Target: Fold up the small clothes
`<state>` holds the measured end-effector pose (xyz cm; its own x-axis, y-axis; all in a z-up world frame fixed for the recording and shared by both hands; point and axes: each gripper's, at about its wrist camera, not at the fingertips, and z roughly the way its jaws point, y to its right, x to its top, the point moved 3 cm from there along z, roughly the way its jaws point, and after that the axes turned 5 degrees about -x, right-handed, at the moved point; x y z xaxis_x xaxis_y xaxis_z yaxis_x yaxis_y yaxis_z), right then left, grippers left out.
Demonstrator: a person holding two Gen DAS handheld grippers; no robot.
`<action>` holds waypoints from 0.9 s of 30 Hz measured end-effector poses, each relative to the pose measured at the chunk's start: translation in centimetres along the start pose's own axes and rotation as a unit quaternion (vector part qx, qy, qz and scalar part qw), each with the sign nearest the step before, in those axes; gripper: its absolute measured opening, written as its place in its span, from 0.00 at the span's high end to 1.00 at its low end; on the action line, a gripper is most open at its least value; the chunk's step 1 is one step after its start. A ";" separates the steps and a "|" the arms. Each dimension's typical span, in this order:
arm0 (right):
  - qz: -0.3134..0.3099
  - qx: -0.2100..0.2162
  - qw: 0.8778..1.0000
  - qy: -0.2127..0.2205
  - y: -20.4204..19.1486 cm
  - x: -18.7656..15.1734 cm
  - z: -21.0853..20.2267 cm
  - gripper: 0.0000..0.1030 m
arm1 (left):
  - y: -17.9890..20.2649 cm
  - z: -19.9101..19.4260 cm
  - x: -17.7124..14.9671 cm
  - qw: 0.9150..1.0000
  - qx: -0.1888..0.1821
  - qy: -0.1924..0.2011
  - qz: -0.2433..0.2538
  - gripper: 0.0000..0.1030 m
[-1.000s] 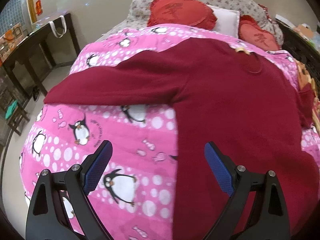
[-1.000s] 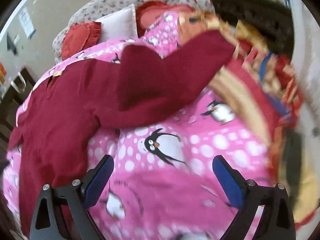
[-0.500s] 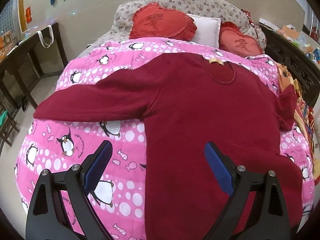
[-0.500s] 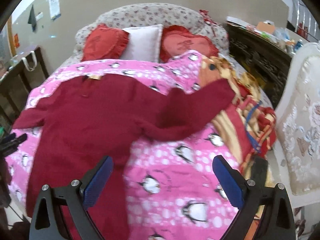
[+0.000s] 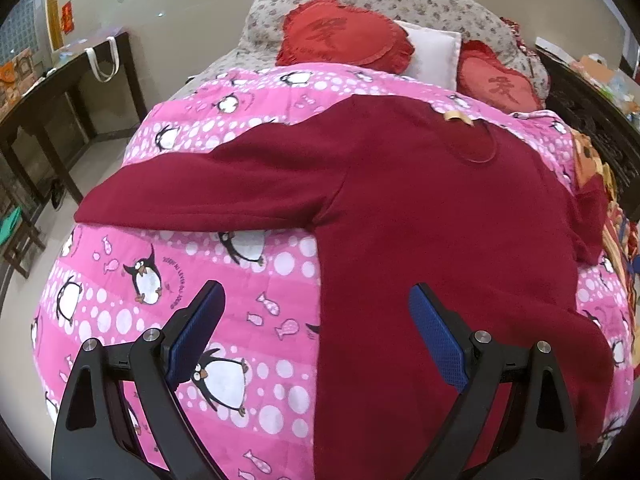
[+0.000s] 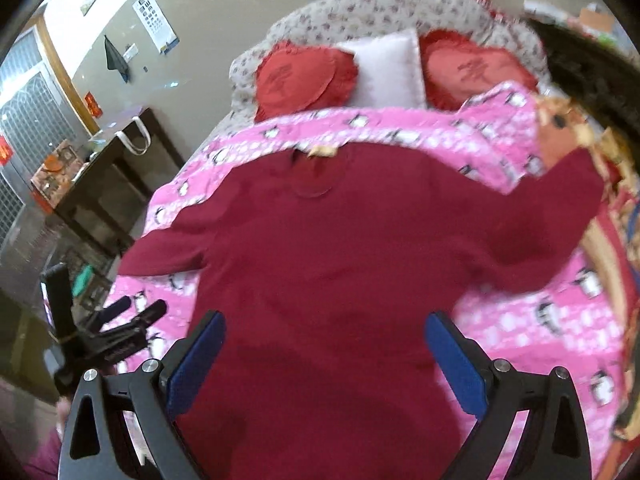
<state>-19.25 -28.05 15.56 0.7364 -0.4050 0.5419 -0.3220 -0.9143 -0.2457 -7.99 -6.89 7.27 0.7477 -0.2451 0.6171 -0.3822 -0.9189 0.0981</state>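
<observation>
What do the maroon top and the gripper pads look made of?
Maroon top: looks like fleece or a thick knit; matte, fuzzy, no sheen, soft thick edges. Left gripper pads: probably blue rubber or soft plastic, with a fine dimpled grip texture.

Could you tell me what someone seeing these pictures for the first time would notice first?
A dark red long-sleeved top lies spread flat, sleeves out, across a bright pink penguin-print quilt that covers the bed. Behind it, at the head of the bed, two red heart-shaped cushions flank a white pillow. The open left gripper and right gripper hover over the top's lower part, holding nothing.
</observation>
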 end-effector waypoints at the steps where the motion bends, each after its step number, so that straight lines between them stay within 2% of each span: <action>1: -0.001 0.008 1.000 -0.005 -0.6 0.1 0.5 0.04 | -0.2 0.2 0.0 1.000 0.002 -0.001 -0.002 0.09; 5: -0.026 -0.013 1.000 0.002 -2.6 0.6 1.6 0.04 | -0.7 1.2 0.1 1.000 0.006 -0.006 -0.011 0.09; 9: -0.028 -0.015 0.999 0.006 -3.4 1.4 2.5 0.04 | -0.8 2.0 0.2 1.000 0.003 -0.010 -0.019 0.09; 15: -0.011 -0.022 1.000 -0.004 -3.1 1.7 4.4 0.04 | -0.4 2.8 0.3 1.000 0.005 -0.015 -0.010 0.09; 27: -0.041 -0.066 0.997 -0.009 -3.8 1.9 8.3 0.04 | -1.2 4.2 0.7 0.999 0.008 -0.024 -0.026 0.09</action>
<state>-11.67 -25.27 10.85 0.7734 -0.3299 0.5413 -0.3348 -0.9377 -0.0930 -4.72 -7.23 4.31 0.7922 -0.2111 0.5726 -0.3339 -0.9353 0.1171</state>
